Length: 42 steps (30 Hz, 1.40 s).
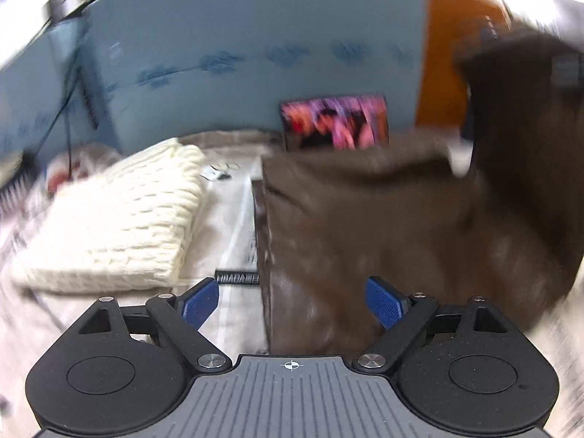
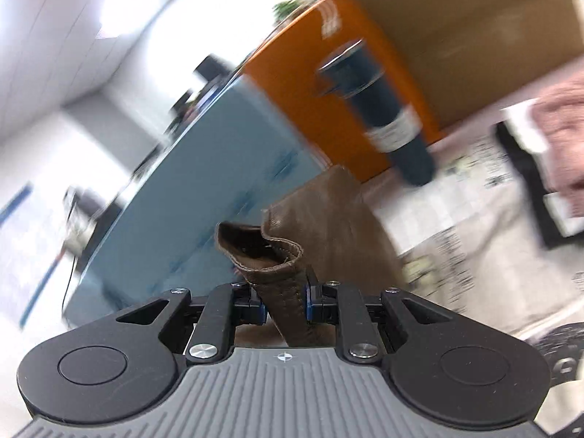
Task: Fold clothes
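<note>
The brown garment [image 1: 365, 226] looks like soft leather or suede — faintly sheened, stitched at its hem. The cream sweater [image 1: 120, 219] is chunky cable knit. The left gripper [image 1: 292, 304] has matt black plastic arms and textured blue pads [image 1: 383, 303].

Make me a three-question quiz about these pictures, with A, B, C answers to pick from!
1. Where is the cream sweater?
A. left of the brown garment
B. on top of it
C. in a gripper

2. What colour are the left gripper finger pads?
A. red
B. blue
C. green

3. What is the right gripper doing?
A. open and empty
B. holding a bottle
C. shut on brown fabric

Answers: 1 A, it lies folded to the left; 2 B, both pads show blue; 3 C, cloth is pinched between its fingers.
</note>
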{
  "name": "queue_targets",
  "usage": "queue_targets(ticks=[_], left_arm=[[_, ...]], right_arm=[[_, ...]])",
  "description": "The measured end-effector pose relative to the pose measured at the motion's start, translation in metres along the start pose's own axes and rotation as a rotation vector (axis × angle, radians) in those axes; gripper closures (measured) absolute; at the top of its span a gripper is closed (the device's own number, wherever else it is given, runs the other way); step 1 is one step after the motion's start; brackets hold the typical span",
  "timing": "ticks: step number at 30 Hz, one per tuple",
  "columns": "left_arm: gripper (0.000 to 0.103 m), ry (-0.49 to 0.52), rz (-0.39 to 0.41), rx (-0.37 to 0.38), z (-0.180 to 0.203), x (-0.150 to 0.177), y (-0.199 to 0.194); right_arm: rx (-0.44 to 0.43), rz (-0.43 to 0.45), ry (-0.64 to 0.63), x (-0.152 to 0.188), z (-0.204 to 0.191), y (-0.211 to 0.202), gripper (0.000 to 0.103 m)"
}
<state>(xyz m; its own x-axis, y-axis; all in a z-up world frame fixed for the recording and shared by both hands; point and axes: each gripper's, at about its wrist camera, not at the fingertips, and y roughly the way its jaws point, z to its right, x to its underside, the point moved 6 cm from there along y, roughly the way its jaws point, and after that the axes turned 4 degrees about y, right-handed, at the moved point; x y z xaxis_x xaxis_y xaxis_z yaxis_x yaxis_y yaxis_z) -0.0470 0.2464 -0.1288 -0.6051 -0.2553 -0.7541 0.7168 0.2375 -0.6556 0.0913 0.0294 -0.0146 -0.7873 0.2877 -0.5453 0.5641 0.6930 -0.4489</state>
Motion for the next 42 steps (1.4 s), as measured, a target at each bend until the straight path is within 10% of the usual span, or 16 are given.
queue_targets(ticks=[12, 19, 24, 40, 42], left_arm=[[0.014, -0.466, 0.073, 0.227, -0.045, -0.021, -0.016], [0.013, -0.746, -0.071, 0.489, -0.044, -0.012, 0.001], [0.014, -0.795, -0.114, 0.509, -0.04, -0.011, 0.014], [0.016, -1.024, -0.289, 0.743, -0.01, -0.014, 0.099], [0.03, -1.014, -0.258, 0.749, -0.005, -0.016, 0.1]], right_arm=[[0.012, -0.3, -0.418, 0.111, -0.038, 0.055, 0.082], [-0.057, -0.381, -0.608, 0.126, -0.044, 0.038, 0.039], [-0.201, -0.605, -0.618, 0.13, -0.036, 0.026, 0.026], [-0.213, -0.522, -0.252, 0.054, 0.005, 0.056, 0.024], [-0.225, -0.519, -0.23, 0.051, 0.004, 0.063, 0.024]])
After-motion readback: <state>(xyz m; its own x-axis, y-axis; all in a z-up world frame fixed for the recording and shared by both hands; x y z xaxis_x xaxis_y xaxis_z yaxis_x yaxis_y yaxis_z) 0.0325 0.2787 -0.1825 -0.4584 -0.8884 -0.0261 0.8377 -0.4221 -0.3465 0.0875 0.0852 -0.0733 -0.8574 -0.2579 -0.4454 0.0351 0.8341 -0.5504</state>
